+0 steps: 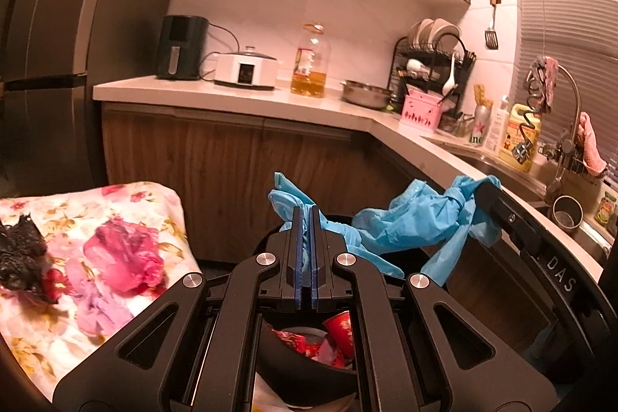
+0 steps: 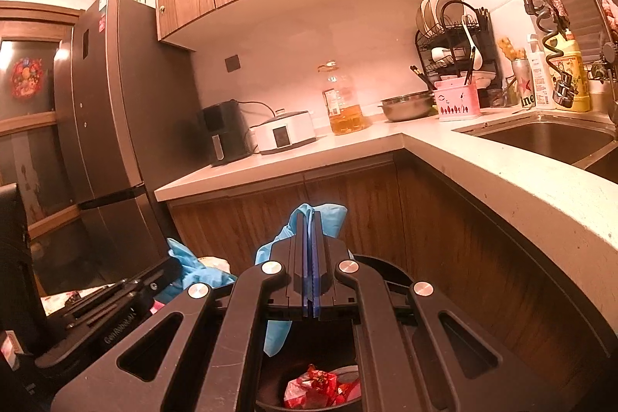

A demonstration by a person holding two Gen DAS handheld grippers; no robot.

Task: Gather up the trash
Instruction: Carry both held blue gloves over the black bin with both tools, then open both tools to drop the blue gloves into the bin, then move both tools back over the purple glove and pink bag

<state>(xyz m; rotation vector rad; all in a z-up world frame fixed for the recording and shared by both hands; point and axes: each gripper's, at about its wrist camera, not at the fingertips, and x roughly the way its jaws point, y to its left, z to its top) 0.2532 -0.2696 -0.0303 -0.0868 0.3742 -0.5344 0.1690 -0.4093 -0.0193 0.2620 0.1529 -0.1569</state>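
A blue disposable glove (image 1: 405,222) hangs stretched between both grippers above a black trash bin (image 1: 309,361) that holds red wrappers and a red cup (image 1: 342,331). My left gripper (image 1: 308,215) is shut on one end of the glove. My right gripper (image 2: 312,219) is shut on the other end (image 2: 328,219); it also shows in the left wrist view (image 1: 488,186). The bin (image 2: 386,267) with red trash (image 2: 316,389) lies below it. On a floral cloth (image 1: 150,203) lie a pink bag (image 1: 123,257) and a black clump (image 1: 21,253).
An L-shaped counter (image 2: 483,157) with wooden cabinets stands behind the bin, close on the right. It carries an air fryer (image 1: 181,47), a cooker (image 1: 247,68), an oil bottle (image 1: 311,62), a steel bowl (image 1: 365,93), a dish rack (image 1: 434,60) and a sink (image 2: 540,138). A fridge (image 2: 104,111) stands left.
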